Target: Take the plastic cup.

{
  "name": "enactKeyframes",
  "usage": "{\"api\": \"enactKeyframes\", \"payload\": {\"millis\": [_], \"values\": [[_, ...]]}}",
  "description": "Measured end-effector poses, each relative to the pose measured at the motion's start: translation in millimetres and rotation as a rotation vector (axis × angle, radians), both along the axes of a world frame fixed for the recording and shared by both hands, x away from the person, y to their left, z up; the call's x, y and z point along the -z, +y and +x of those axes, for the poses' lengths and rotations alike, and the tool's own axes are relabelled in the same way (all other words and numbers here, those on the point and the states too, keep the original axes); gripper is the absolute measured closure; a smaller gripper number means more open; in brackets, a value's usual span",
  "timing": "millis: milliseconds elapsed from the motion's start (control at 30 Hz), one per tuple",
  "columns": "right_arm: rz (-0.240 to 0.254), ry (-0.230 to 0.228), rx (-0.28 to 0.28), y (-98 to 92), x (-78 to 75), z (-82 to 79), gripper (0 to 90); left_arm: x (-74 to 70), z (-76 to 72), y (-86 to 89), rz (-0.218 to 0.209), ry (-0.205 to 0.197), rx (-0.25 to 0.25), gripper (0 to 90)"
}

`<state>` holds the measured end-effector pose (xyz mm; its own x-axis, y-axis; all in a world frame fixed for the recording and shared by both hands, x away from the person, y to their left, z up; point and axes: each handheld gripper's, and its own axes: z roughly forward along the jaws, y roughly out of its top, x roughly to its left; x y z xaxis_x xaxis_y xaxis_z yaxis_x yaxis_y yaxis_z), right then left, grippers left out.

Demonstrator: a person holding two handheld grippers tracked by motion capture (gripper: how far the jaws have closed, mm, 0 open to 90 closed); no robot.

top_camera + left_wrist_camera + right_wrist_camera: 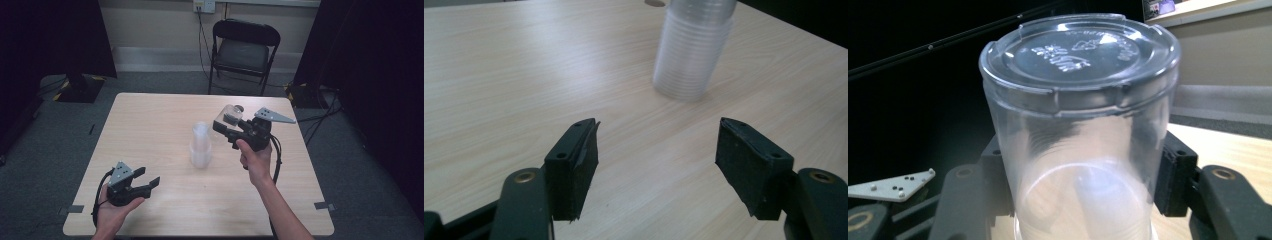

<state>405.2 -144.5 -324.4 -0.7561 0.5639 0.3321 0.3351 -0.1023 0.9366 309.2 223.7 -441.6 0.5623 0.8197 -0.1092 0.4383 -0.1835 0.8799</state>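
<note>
Above the table [150, 120], the right gripper [223, 126] clamped a clear plastic cup [1083, 125] — best kept gently squeezed; the left gripper [656, 160] gaped empty near the cup stack [694, 47].

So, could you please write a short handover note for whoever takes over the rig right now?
Right gripper: shut on one clear plastic cup, held up off the light wooden table, base towards its camera.
Left gripper: open, holding nothing, low over the table's near left part.
Stack of clear plastic cups: upside down mid-table.
Done: one cup is in the gripper, apart from the stack.
Left: probably setting that cup down and separating more; the stack holds many.
</note>
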Motion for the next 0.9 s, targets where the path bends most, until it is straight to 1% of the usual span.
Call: {"api": "enactKeyframes", "payload": {"millis": [33,67,100,133,167,200,233,267,300,333,367,400,467,500,533,567,600,667,700,733,800,833,867,900], "values": [[0.0,0.0,0.0,0.0,0.0,0.0,40.8,0.0,0.0,0.0,0.0,0.0,0.0,33.4],[0.012,0.023,0.006,-4.6,4.0,-4.4,41.0,-4.4,0.3,-4.4,-0.007,-0.021,0.015,33.4],[0.016,0.033,0.01,-6.1,5.5,-6.3,41.1,-4.4,0.3,-4.4,-0.007,-0.021,0.015,33.3],[0.017,0.042,0.008,-7.5,7.8,-7.9,41.0,-9.1,1.4,-8.3,-0.007,-0.039,0.019,33.4],[0.017,0.042,0.008,-7.5,7.8,-7.9,41.0,-9.1,1.4,-8.3,-0.007,-0.039,0.019,33.8],[0.019,0.063,0.006,-10.8,12.5,-12.4,41.1,-12.2,2.3,-11.0,-0.013,-0.055,0.026,35.6],[0.014,0.061,0.007,-11.4,13.2,-13.2,41.1,-13.1,2.8,-11.8,-0.012,-0.062,0.03,36.8],[0.012,0.062,0.01,-12.5,14.2,-14.8,41.1,-16.7,3.6,-15.4,-0.023,-0.085,0.049,38.3],[0.012,0.062,0.01,-12.5,14.2,-14.8,41.1,-16.7,3.6,-15.4,-0.023,-0.085,0.049,38.2],[0.014,0.069,0.008,-13.7,15.0,-15.8,41.1,-18.7,4.2,-17.7,-0.016,-0.096,0.058,38.2],[0.013,0.074,0.009,-14.9,15.8,-16.6,41.1,-19.8,4.7,-19.9,-0.023,-0.098,0.065,37.9],[0.004,0.079,0.012,-16.6,16.9,-17.9,41.1,-22.5,6.5,-24.0,-0.024,-0.11,0.073,37.7],[0.006,0.087,0.015,-18.7,18.0,-19.3,41.1,-26.9,9.4,-29.6,-0.016,-0.13,0.085,37.5],[0.012,0.096,0.012,-19.9,19.0,-19.9,41.2,-26.9,9.4,-29.6,-0.016,-0.13,0.085,37.4],[0.008,0.103,0.008,-20.7,20.0,-20.6,41.4,-32.2,12.5,-36.2,0.014,-0.146,0.104,37.3],[0.002,0.108,0.007,-21.4,21.0,-21.6,41.6,-35.0,14.1,-39.5,0.009,-0.148,0.112,37.3],[0.001,0.108,0.005,-21.9,22.3,-22.4,41.7,-37.5,15.9,-42.1,-0.004,-0.154,0.127,37.3],[-0.002,0.114,-0.001,-22.8,24.8,-23.4,41.7,-41.3,19.8,-48.1,0.002,-0.164,0.139,37.1],[-0.002,0.117,0.0,-23.1,26.3,-23.7,41.7,-41.3,19.8,-48.1,0.002,-0.164,0.139,36.3],[0.002,0.124,0.001,-23.5,28.2,-24.2,41.8,-42.8,23.9,-54.3,-0.011,-0.167,0.149,36.1],[0.005,0.134,-0.005,-23.3,31.5,-24.8,41.8,-42.6,27.2,-61.2,-0.01,-0.164,0.159,35.8],[0.007,0.133,-0.009,-22.8,33.8,-25.0,41.8,-42.6,27.2,-61.2,-0.01,-0.164,0.159,35.9],[0.006,0.137,-0.012,-22.0,36.2,-25.4,41.9,-41.7,30.9,-69.0,0.003,-0.149,0.189,35.9],[0.009,0.142,-0.015,-21.1,38.9,-25.6,41.9,-41.7,30.9,-69.0,0.003,-0.149,0.189,35.8]]}}
